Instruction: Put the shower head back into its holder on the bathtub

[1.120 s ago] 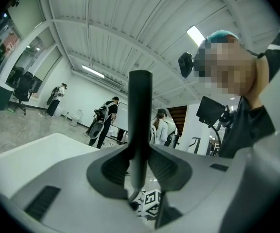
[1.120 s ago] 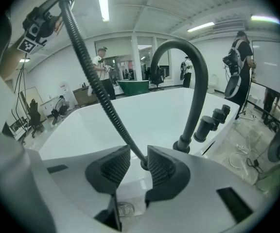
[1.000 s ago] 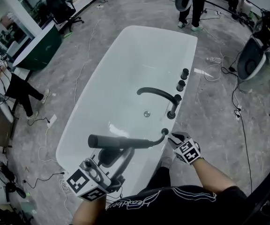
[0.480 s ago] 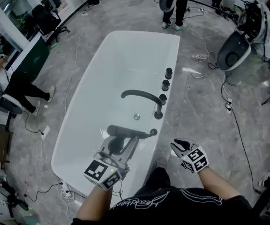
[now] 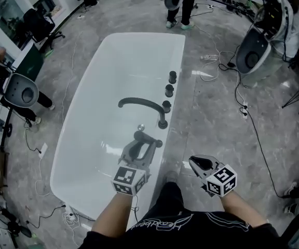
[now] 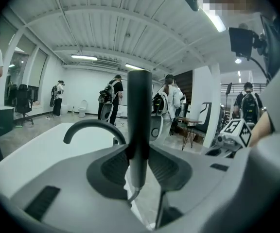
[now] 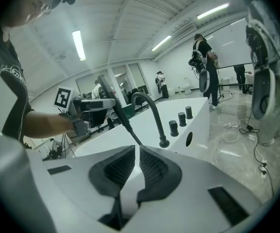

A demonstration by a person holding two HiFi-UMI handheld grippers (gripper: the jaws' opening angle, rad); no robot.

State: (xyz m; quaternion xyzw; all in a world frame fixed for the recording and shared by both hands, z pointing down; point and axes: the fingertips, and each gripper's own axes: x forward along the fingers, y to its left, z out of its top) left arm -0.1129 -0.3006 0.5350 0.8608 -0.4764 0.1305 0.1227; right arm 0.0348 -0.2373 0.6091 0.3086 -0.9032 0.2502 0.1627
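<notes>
Black, slim, rod-shaped shower head sits clamped in the left gripper.

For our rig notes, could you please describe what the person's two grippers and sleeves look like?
Both the left gripper and right gripper have pale grey bodies, dark ribbed pads and a white cube printed with black square markers. The right gripper's jaws have just been closing on nothing. The person wears a black short-sleeved top with white lettering.
</notes>
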